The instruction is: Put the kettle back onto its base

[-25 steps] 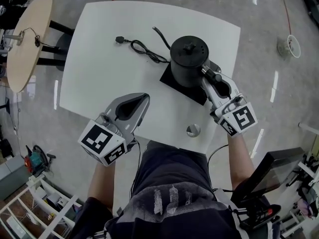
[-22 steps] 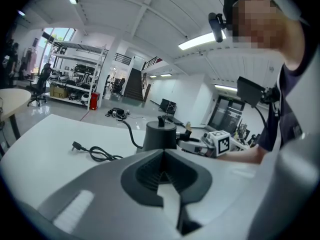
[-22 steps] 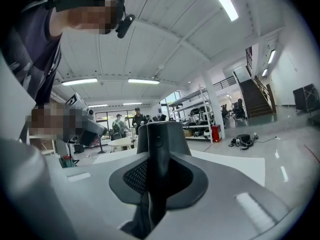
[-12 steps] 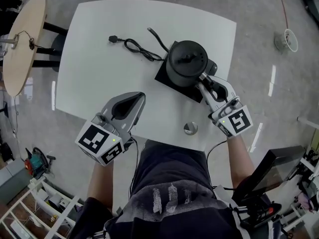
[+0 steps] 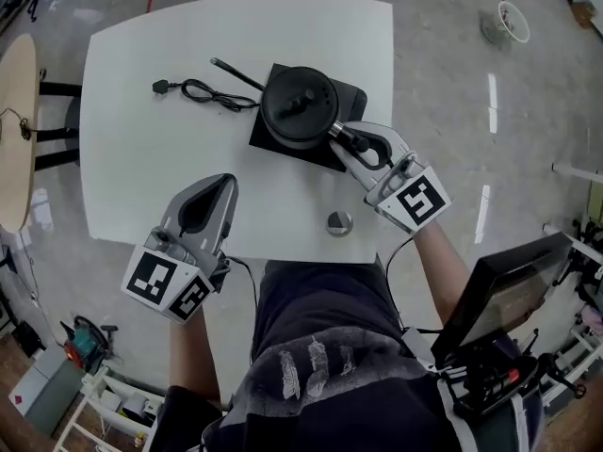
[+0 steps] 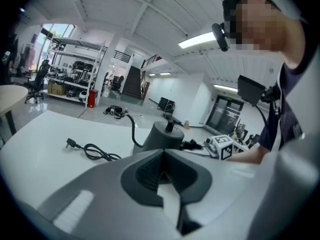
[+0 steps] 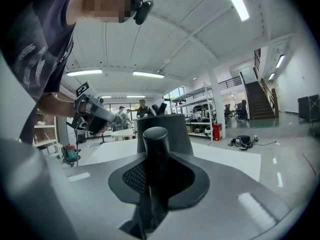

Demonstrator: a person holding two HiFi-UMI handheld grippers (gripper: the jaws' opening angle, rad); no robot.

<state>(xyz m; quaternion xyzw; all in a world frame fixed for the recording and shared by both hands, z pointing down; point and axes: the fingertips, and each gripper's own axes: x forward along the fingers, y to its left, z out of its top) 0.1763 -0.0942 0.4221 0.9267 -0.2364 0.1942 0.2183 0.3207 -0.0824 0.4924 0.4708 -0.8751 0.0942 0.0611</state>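
The black kettle (image 5: 299,106) stands upright on its square black base (image 5: 353,97) at the back of the white table (image 5: 132,177). My right gripper (image 5: 341,135) reaches in from the right and grips the kettle's handle (image 7: 156,151); its jaws are opening with the handle between them. In the right gripper view the kettle body (image 7: 172,129) rises just behind the handle. My left gripper (image 5: 226,182) hovers shut and empty over the table's front left, apart from the kettle (image 6: 162,134).
The base's black cord (image 5: 203,92) and plug (image 5: 160,87) lie loose on the table left of the kettle. A small round metal piece (image 5: 339,222) sits near the front edge. A round wooden table (image 5: 14,130) stands off to the left.
My right gripper has lowered the kettle by its handle, and the kettle now sits centred on the base. The left gripper has hardly moved.
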